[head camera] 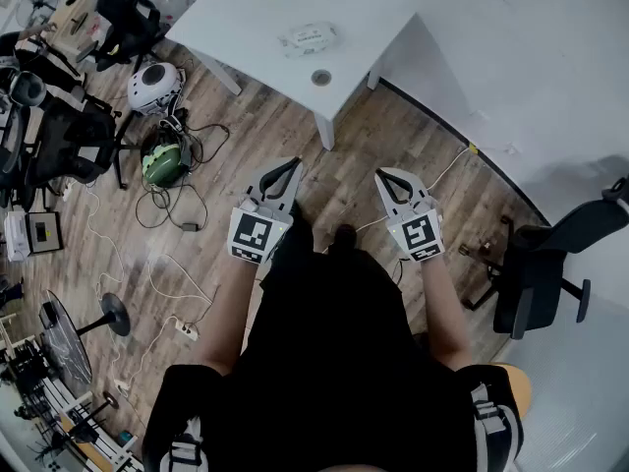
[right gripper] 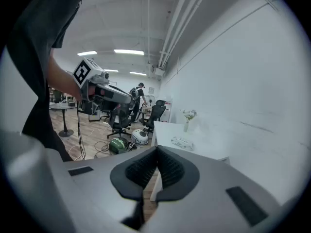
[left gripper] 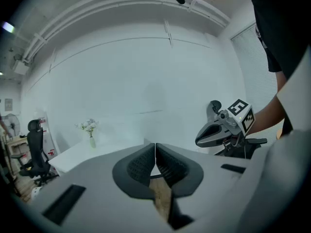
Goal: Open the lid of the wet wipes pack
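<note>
Far left there's floor clutter: a round green helmet-like thing (head camera: 164, 162) in a tangle of loose black and white cables (head camera: 172, 209), none of it part of the job.

The left gripper (head camera: 291, 164) has its jaws pressed together with nothing between them. Its own view shows the ribbed pads touching and only floor showing below them.

The flat white wet wipes pack (head camera: 309, 38) lies on the white rectangular table (head camera: 246, 18) at the far side, well apart from both tools. Its long axis runs roughly left to right, across the person's line of approach. A small round grey disc (head camera: 321, 78) sits just on the near side of it. Whether the lid is shut is too small to tell from here, but I'd guess nothing on the task has started.

The right gripper (head camera: 384, 173) is squeezed closed and empty too, and its view has the pack a little right of the jaw line.

The bit that matters: the pack is straight ahead and far, lining up more with the left tool than the right, so left looks slightly nearer. Both need to travel forward and spread their jaws before either can hold the pack or catch the lid.

Far right is a black office chair (head camera: 550, 254), out of the way.
</note>
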A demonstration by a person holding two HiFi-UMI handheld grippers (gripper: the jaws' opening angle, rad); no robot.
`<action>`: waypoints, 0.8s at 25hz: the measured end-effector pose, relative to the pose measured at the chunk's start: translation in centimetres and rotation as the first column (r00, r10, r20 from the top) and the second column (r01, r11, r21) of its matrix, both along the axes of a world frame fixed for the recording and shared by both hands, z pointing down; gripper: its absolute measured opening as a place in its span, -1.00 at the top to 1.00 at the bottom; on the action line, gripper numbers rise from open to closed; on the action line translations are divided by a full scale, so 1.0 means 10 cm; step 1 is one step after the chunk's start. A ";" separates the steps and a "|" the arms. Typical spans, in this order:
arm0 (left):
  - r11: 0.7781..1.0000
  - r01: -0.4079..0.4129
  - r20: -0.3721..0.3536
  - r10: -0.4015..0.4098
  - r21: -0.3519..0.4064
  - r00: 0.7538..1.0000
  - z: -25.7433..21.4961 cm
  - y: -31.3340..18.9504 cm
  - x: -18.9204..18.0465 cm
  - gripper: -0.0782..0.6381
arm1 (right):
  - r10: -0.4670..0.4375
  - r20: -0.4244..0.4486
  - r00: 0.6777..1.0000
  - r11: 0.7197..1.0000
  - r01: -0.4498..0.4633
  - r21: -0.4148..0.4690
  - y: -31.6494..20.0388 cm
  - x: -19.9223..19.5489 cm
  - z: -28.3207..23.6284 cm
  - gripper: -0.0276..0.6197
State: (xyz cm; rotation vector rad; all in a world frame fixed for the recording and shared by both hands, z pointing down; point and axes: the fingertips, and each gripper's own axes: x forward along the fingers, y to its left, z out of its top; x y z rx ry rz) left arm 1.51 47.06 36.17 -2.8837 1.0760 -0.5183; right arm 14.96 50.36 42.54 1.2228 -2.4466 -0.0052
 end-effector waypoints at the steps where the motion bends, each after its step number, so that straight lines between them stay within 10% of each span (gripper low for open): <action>1: 1.000 -0.003 -0.004 0.003 -0.002 1.000 0.00 0.03 0.02 0.71 | 0.000 -0.006 1.000 1.000 0.000 -0.001 0.01 0.01 0.01 0.87; 20: 0.999 0.002 -0.020 -0.003 -0.040 1.000 0.10 0.06 -0.32 0.71 | 0.016 -0.039 0.999 1.000 -0.017 -0.012 -0.13 -0.20 0.06 0.86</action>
